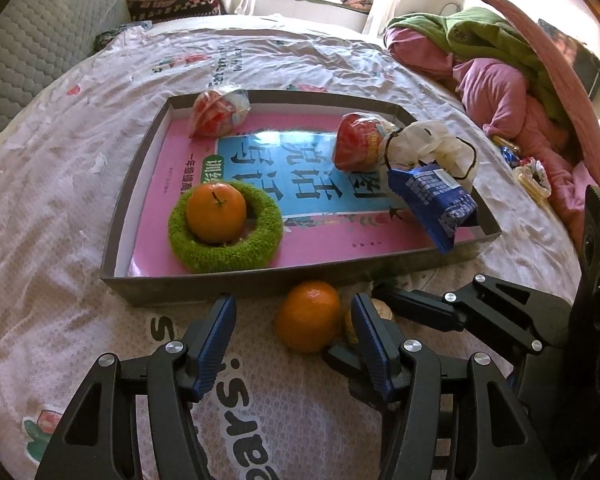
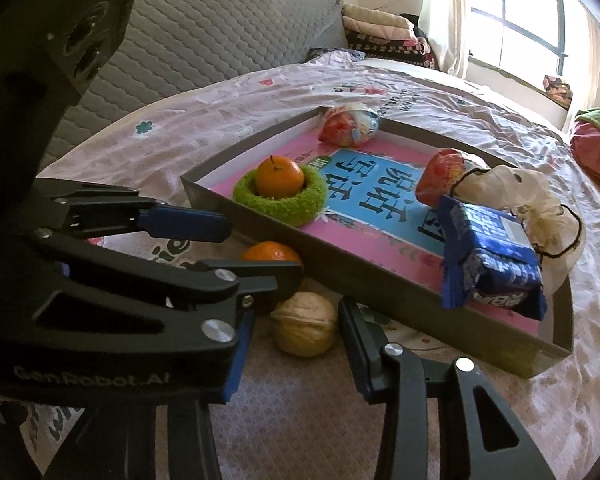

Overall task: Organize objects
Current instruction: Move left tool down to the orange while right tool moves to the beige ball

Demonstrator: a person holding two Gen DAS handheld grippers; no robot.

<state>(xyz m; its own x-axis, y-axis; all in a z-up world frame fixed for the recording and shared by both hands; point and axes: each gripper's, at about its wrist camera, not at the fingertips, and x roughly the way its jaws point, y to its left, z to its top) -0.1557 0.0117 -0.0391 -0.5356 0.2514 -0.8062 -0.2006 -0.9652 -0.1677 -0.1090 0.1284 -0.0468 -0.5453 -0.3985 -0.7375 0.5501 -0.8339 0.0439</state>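
Right wrist view shows the right tongs (image 2: 296,344) apart around the walnut (image 2: 305,324) on the bed, beside the tray (image 2: 340,280), while the left tongs (image 1: 294,316) stand apart around the orange (image 1: 309,316), so both tools may collide and knock the nut away.
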